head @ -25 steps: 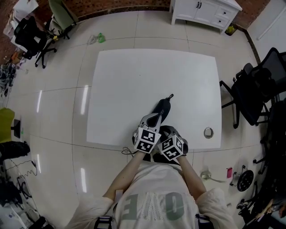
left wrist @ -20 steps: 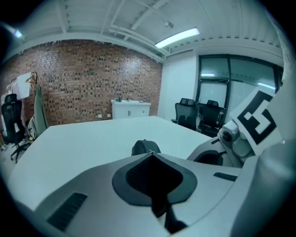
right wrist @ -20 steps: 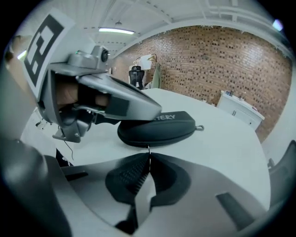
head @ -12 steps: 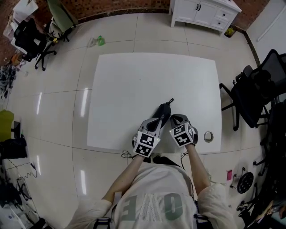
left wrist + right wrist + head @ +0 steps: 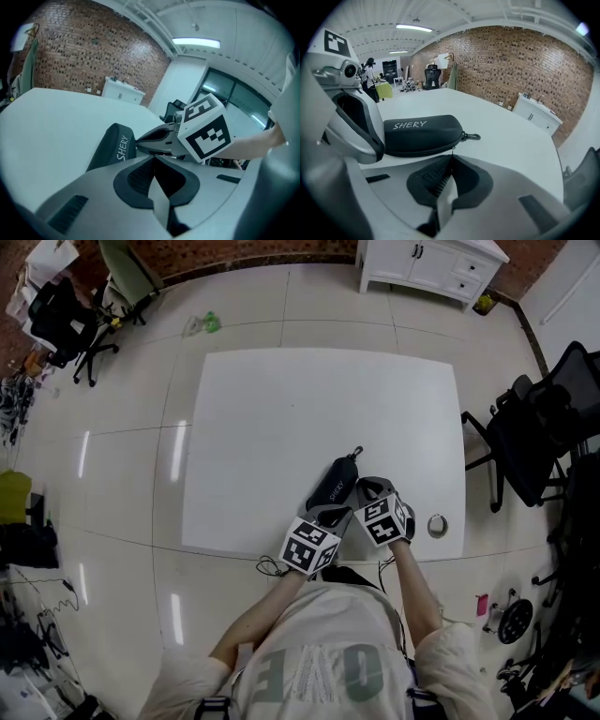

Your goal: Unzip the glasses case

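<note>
Both forearms come out from the body at 6 o'clock, elbows bent. The left forearm point(image 5: 265, 604) angles toward 1 o'clock and the right forearm point(image 5: 415, 579) toward 11, so the two tools end up side by side at the near edge of the white table point(image 5: 281, 409). Compared with half a second ago, the left gripper point(image 5: 153, 160) has slid back a little toward 6 o'clock, so more of the glasses case point(image 5: 335, 483) shows in the head view. The right one has barely moved. A second ago both were tucked closer to the body. The left gripper's jaws are pressed together with nothing between them, right at the case's near end; can't tell if they actually touch it. The right gripper point(image 5: 452, 157) is closed too, and the thin zip pull point(image 5: 453, 149) runs from the case's edge straight into its tips, so it looks pinched. The case lies flat on the table's near right part, long axis 7 to 1 o'clock, with its clip point(image 5: 356, 452) at the 1 o'clock end.
</note>
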`<state>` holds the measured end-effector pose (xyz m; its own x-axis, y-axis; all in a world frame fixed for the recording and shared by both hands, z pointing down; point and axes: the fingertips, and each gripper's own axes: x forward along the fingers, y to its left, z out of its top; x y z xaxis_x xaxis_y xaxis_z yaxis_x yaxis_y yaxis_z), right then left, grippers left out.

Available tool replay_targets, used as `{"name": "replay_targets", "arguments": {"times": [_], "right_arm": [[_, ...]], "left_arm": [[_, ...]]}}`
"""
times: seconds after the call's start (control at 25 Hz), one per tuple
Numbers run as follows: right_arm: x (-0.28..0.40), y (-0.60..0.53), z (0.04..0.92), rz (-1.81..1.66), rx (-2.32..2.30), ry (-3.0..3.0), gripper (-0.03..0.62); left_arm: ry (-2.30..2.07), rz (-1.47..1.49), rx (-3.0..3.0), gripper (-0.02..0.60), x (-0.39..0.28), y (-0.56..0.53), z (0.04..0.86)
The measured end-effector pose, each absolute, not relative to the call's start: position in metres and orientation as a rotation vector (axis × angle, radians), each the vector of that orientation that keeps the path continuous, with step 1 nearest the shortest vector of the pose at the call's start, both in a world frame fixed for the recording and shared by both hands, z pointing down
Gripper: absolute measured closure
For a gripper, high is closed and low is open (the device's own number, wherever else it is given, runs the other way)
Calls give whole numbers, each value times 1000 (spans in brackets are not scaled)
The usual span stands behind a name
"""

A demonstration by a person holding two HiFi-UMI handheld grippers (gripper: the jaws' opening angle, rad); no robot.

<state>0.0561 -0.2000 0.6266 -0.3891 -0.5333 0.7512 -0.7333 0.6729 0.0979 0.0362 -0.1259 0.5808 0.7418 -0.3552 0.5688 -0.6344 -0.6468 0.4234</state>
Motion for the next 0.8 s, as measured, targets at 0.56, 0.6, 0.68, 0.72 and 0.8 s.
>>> {"name": "replay_targets", "arguments": {"times": [0.56,0.6,0.68,0.72,0.8], "right_arm": [[0,-114,623,292,794,-2169,594],[-5,-112,623,298,796,-2172,594],[-11,-111,622,310,805,-2179,594],[-14,-111,621,316,810,-2180,594],[-18,-110,621,323,816,-2181,594]], "left_arm": [[-1037,696,2376,589,-24,-181,568],[-1033,670,2394,589,-17,-181,562],[-1018,677,2427,589,-3,-182,561],[-1019,714,2437,589,1,-183,566],[-1041,775,2435,589,-1,-186,578]]}}
